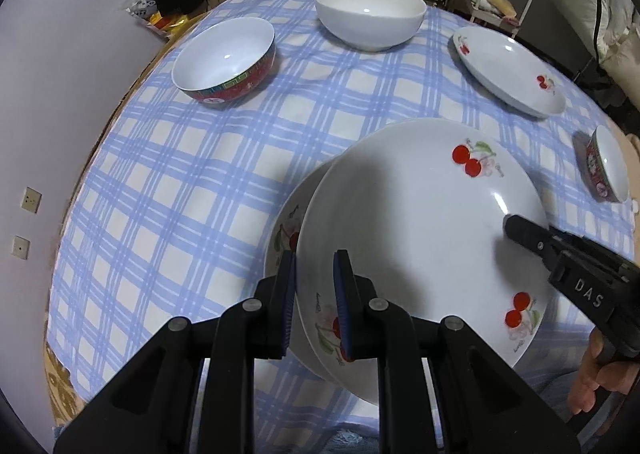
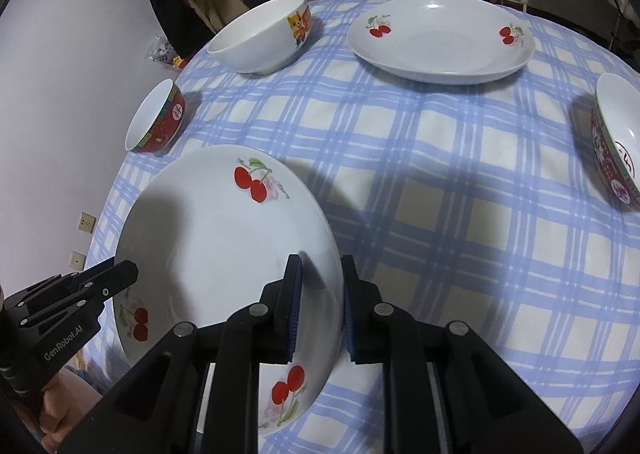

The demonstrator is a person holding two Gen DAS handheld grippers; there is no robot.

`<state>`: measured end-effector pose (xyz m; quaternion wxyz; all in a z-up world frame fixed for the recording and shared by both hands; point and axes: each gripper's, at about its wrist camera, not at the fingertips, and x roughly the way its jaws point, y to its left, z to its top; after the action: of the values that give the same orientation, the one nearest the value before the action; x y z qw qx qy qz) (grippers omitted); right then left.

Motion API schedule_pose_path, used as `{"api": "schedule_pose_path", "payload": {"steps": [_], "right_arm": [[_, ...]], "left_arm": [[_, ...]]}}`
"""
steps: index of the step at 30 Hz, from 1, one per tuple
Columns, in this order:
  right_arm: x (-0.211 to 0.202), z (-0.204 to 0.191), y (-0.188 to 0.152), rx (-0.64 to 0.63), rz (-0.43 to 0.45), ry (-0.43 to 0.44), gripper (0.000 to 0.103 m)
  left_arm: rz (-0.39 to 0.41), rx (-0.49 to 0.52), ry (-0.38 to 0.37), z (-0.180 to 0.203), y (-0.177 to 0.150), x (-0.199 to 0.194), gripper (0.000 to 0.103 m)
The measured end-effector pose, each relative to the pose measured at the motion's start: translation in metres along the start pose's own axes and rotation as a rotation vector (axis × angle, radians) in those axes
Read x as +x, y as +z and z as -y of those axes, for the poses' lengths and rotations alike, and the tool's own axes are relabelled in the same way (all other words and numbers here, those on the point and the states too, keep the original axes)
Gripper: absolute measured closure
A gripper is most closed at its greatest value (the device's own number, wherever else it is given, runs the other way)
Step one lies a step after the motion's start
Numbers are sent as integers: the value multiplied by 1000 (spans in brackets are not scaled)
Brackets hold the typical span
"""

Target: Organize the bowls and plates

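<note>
A white cherry-print plate (image 1: 420, 234) (image 2: 208, 238) is gripped at opposite rims by both grippers. My left gripper (image 1: 314, 258) is shut on its near-left rim and shows in the right wrist view (image 2: 124, 274). My right gripper (image 2: 320, 262) is shut on the plate's right rim and reaches in from the right in the left wrist view (image 1: 516, 228). A second cherry plate (image 1: 286, 230) lies under the held one, mostly hidden. I cannot tell whether the two touch. A third cherry plate (image 1: 508, 70) (image 2: 440, 46) lies at the far right of the table.
On the blue checked tablecloth (image 1: 180, 182) stand a large white bowl (image 1: 370, 14) (image 2: 260, 38), a red-patterned bowl (image 1: 224, 58) (image 2: 156, 118) and another red bowl (image 1: 606, 164) (image 2: 618, 142) at the right edge. Cluttered shelves stand behind; a wall is left.
</note>
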<state>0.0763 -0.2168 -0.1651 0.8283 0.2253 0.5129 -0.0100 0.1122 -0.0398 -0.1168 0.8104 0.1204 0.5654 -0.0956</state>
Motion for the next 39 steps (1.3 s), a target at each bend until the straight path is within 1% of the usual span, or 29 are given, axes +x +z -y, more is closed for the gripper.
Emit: {"api": "schedule_pose_path", "payload": {"steps": [5,9,12,13,15,17,21,24,27,31,35,39], "right_arm": [[2,-5,-1,-27,9,0,83],[7,-9,-1,-54,0,-1,83],[13,-10,-1,-58,-18,1,87],[15,-9,-1,-52,-25,6,90],[16,-10,-1,-50,-30,23,91],[16,-13,0,-68,-18,4,93],[17,-12,3,-62,-12,0,93],[12,-11,7,-55,12,-4,93],[9,-9,9,-46,12,-10,93],[3,-9,11,-61,32,-56,93],[-1,-6,14,-50,44,-68,93],[-8,-5,17,-64,71,-105,92]], "left_arm": [[-41,-31,-5,-6,-1,10,86],[-72,-53,-4,-11,-1,17,86],[-91,-65,-2,-15,0,21,86],[-91,-68,-16,-15,0,22,86],[-80,-61,-50,-13,1,18,86],[-62,-41,-8,-8,1,16,86],[-92,-53,14,-11,0,25,86],[-84,-62,4,-12,2,24,86],[-68,-56,7,-10,2,20,86],[-55,-58,-7,-10,3,16,85],[-50,-70,-13,-10,4,15,85],[-52,-71,-21,-9,5,14,84]]}}
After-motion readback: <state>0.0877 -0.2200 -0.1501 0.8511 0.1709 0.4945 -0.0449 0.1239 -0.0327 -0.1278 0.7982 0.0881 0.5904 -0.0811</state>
